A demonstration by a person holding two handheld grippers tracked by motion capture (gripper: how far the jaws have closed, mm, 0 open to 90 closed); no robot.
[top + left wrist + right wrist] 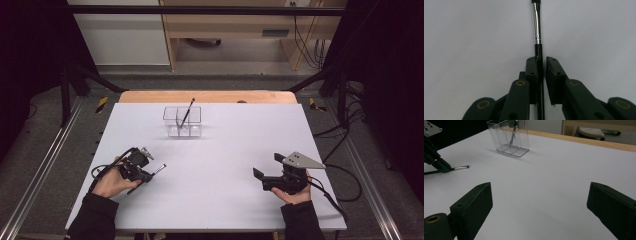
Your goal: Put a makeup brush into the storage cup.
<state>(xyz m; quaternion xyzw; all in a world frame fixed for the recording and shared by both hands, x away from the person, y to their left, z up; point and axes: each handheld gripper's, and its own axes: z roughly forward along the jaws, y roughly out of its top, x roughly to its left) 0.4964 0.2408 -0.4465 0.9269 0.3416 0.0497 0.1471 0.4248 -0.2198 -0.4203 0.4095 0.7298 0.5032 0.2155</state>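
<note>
L hand-held gripper, brush tip cropped

At my twelve o'clock a clear organizer stands on the white table, one dark brush leaning inside it. Beyond, a wooden desk around one o'clock.

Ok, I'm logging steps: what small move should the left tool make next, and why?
Probably lift the brush off the table. The left tool is shut on its black handle, and another brush already stands in the clear holder, the likely destination.
</note>
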